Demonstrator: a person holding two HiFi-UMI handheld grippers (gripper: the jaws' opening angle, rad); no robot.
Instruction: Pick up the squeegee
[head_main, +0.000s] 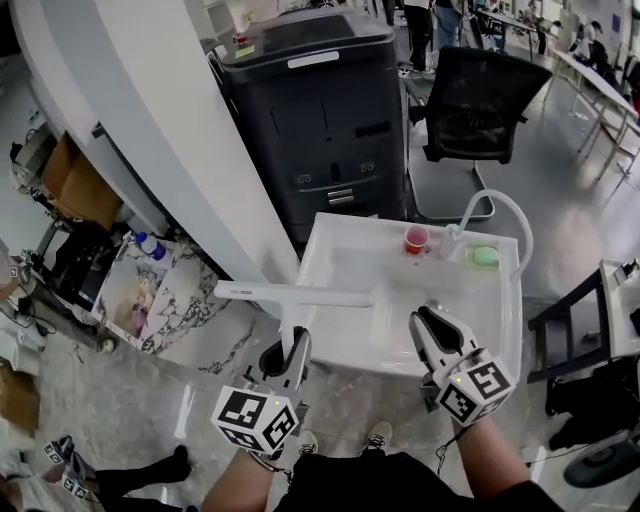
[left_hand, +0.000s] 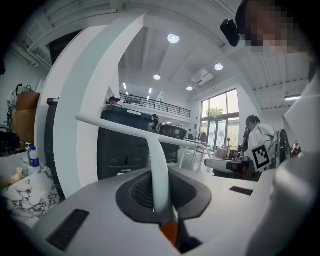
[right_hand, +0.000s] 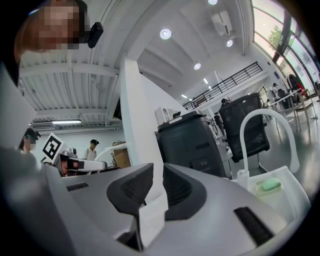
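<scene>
The white squeegee (head_main: 292, 294) hangs over the left front edge of the white basin (head_main: 335, 250), its long blade lying level and its handle running down toward me. My left gripper (head_main: 297, 342) is shut on that handle. In the left gripper view the handle (left_hand: 159, 172) stands upright between the dark pads, with the blade crossing above. To the right, my right gripper (head_main: 431, 320) hovers over the basin's front edge. Its jaws stand a narrow gap apart with nothing pressed between them (right_hand: 157, 182).
A pink cup (head_main: 416, 238), a green sponge (head_main: 485, 256) and an arched white hose (head_main: 503, 208) stand at the basin's back. Behind it are a black cabinet (head_main: 315, 110) and a black office chair (head_main: 480, 90). A slanted white pillar (head_main: 140, 130) rises at left, beside a marbled surface with a bottle (head_main: 148, 245).
</scene>
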